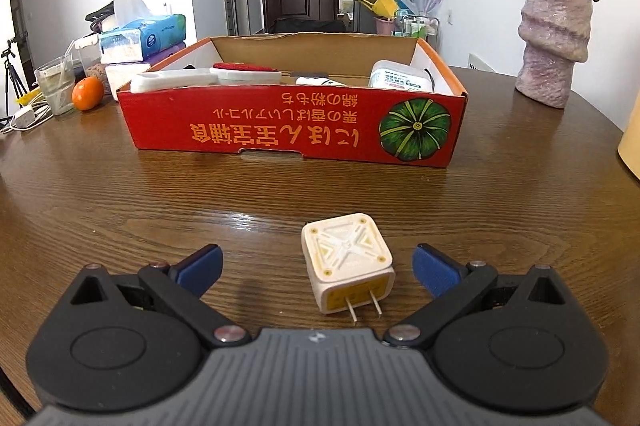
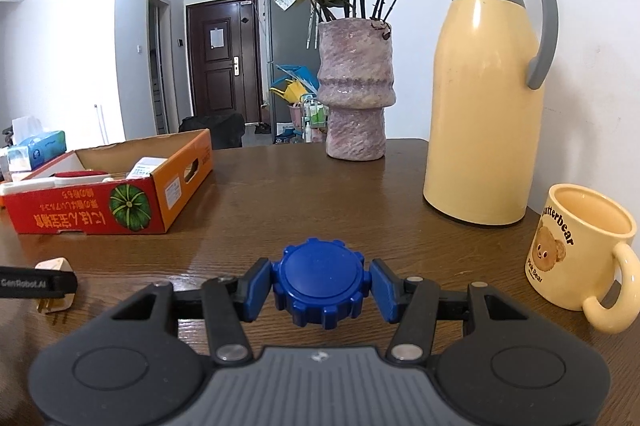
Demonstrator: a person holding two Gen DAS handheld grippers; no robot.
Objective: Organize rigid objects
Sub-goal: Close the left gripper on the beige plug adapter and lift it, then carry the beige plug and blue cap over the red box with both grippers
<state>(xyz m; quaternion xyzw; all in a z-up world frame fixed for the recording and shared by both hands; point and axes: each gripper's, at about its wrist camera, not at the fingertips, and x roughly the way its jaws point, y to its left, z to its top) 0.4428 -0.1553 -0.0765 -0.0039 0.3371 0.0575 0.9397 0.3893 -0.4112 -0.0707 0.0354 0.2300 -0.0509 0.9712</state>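
**Operator:** Status of both tools and their targets?

**Technician:** The left gripper (image 1: pixel 316 268) is spread wide, pads clear of the cream, cube-shaped plastic plug adapter (image 1: pixel 347 268), which lies on its side on the brown wooden table (image 1: pixel 160 206) between the pads, its two metal prongs pointing back toward the camera. The right gripper (image 2: pixel 318 286) has its blue pads against the flanks of the blue, notched round plastic cap (image 2: pixel 320 280), which appears to rest on the table.

**Operator:** Handling notes?

**Technician:** Both items look light, rigid and smooth. Grip the adapter across its flat side faces, not the prongs. The cap's notches should resist slipping.

**Operator:** Count?

**Technician:** One adapter, one cap, one red and orange cardboard box (image 1: pixel 292 130) beyond, already holding several white items; exact number unclear.
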